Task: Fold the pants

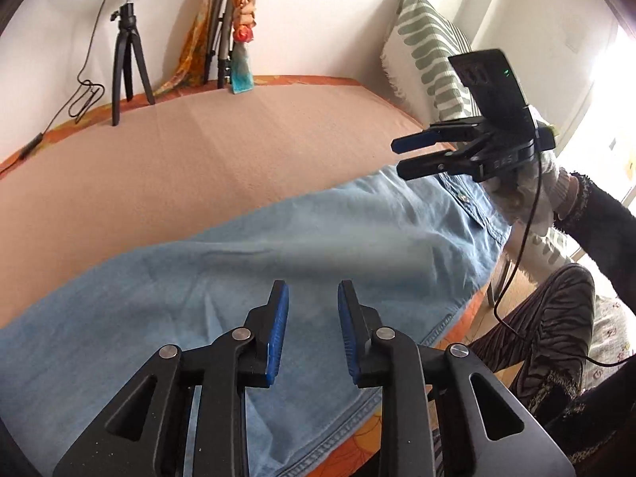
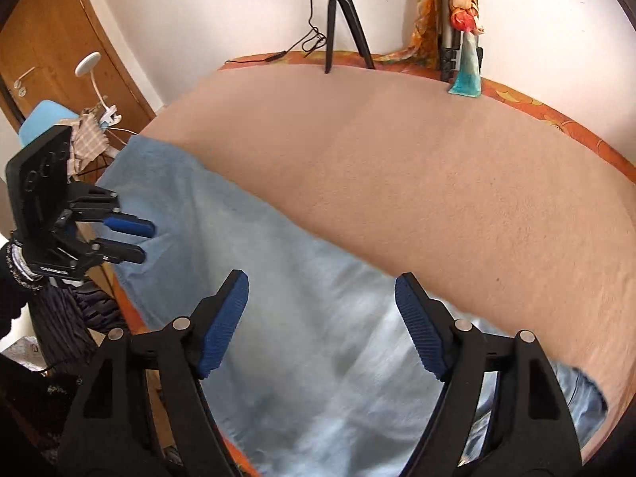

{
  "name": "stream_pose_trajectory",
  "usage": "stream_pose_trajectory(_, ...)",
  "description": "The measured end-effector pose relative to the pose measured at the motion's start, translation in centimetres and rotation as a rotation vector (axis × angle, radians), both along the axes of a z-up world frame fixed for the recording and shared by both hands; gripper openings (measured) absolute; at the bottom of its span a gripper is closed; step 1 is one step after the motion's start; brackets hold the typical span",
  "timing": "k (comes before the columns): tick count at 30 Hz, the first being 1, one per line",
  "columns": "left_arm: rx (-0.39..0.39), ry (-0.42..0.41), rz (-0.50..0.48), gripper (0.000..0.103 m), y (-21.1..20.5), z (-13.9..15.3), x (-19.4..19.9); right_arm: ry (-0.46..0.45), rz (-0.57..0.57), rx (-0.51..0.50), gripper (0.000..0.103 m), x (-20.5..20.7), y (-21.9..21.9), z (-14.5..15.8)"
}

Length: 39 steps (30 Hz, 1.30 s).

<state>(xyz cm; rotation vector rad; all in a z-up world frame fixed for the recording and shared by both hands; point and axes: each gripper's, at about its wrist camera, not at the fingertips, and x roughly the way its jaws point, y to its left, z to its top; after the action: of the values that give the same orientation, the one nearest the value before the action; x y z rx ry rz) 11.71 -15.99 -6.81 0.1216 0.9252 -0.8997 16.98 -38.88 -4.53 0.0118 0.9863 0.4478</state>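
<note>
Light blue denim pants (image 1: 278, 246) lie flat along the near edge of a bed, waistband and button (image 1: 463, 196) at the right. My left gripper (image 1: 313, 290) hovers over the leg part, its blue pads a small gap apart with nothing between them. The right wrist view shows it over the leg end as the left gripper (image 2: 149, 242). My right gripper (image 2: 321, 282) stands wide open above the pants (image 2: 310, 318), holding nothing. From the left wrist view the right gripper (image 1: 399, 158) hangs just above the waistband, held by a gloved hand (image 1: 548, 183).
A tan bed cover (image 1: 198, 151) stretches behind the pants. A black tripod (image 1: 127, 59) and a second stand with scarves (image 1: 242, 28) stand at the far edge. A striped pillow (image 1: 429, 47) leans at the right. A person's patterned leg (image 1: 556, 338) is beside the bed.
</note>
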Motion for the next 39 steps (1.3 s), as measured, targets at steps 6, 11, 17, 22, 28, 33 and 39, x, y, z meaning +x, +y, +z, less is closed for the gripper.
stream_pose_trajectory(6, 0.007, -0.016, 0.05, 0.024, 0.2, 0.9, 2.7, 0.08, 0.045, 0.031, 0.079, 4.6, -0.7, -3.5)
stream_pose_trajectory(11, 0.0, 0.012, 0.11, 0.024, 0.4, 0.3, 5.0, 0.102, 0.115, 0.082, 0.079, 5.6, 0.7, -5.1)
stream_pose_trajectory(17, -0.024, 0.052, 0.162, 0.024, 0.8, -0.6, 6.8, 0.117, 0.22, 0.049, 0.056, 5.4, 2.6, -6.4)
stream_pose_trajectory(22, -0.025, 0.052, 0.168, 0.024, 0.5, -0.6, 7.7, 0.053, 0.248, -0.032, 0.017, 3.5, 3.8, -5.5)
stream_pose_trajectory(28, 0.011, 0.031, 0.107, 0.024, -1.9, -0.9, 7.4, -0.119, 0.252, -0.148, 0.014, -1.9, 5.7, -2.7)
stream_pose_trajectory(33, 0.076, 0.043, -0.018, 0.024, -4.0, -2.5, 4.6, -0.154, 0.269, -0.205, 0.014, -6.0, 7.5, -3.4)
stream_pose_trajectory(39, 0.121, 0.048, -0.055, 0.024, -3.4, -4.8, 0.9, -0.071, 0.296, -0.118, 0.029, -6.5, 7.0, -3.1)
